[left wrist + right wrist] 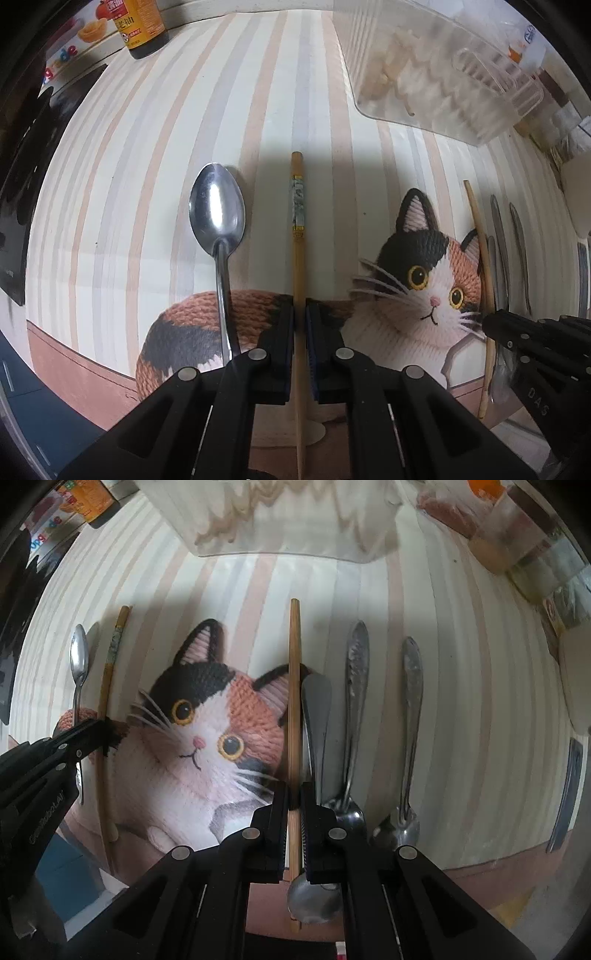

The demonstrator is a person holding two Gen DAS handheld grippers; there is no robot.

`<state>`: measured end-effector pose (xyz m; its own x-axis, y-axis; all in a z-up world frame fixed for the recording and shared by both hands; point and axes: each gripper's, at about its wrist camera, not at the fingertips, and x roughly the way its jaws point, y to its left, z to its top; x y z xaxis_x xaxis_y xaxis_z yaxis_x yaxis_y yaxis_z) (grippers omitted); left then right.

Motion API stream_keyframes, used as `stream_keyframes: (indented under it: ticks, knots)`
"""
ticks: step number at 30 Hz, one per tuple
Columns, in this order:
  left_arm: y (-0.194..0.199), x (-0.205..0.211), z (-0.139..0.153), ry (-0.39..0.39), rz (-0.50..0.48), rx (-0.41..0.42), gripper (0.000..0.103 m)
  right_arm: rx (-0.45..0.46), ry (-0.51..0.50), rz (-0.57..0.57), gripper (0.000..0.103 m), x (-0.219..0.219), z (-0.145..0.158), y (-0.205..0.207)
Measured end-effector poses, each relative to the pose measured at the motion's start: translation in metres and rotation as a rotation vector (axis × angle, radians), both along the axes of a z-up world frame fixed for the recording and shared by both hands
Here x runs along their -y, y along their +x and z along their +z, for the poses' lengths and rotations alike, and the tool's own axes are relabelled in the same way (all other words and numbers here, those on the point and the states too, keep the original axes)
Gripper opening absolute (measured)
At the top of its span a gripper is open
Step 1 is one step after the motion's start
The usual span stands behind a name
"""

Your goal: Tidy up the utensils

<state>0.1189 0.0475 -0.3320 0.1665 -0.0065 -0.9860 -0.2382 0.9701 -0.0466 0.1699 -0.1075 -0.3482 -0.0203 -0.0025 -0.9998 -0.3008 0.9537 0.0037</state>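
Observation:
My left gripper (300,314) is shut on a wooden chopstick with a patterned band (297,236), which points away from me over the cat mat (424,295). A steel spoon (218,218) lies just left of it. My right gripper (294,794) is shut on a plain wooden chopstick (294,686). Three steel spoons (317,716) (356,686) (410,709) lie handles-away to its right. The left gripper (99,734) also shows in the right wrist view, with its chopstick (107,686) and spoon (78,664). The right gripper (495,325) shows in the left wrist view.
A clear plastic organizer tray (436,74) stands at the back; it also shows in the right wrist view (288,520). A dark sauce bottle (142,26) stands at the far left. Jars and containers (524,546) crowd the back right. The striped tablecloth (147,166) covers the table.

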Motion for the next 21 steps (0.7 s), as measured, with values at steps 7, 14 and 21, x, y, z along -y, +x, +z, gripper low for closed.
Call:
stream_keyframes:
  ticks: [7,14,21]
  knots:
    - [-0.008,0.007,0.005,-0.015,-0.009,-0.007,0.011,0.011,0.009,-0.001,0.008,0.023,-0.009,-0.017]
    - [-0.010,0.024,0.004,0.007,-0.014,-0.009,0.009,0.023,-0.001,0.012,0.008,0.017,-0.006,-0.018]
    - [-0.005,0.036,0.022,0.053,-0.013,0.023,0.004,0.056,0.041,-0.025,0.006,0.005,0.008,-0.021]
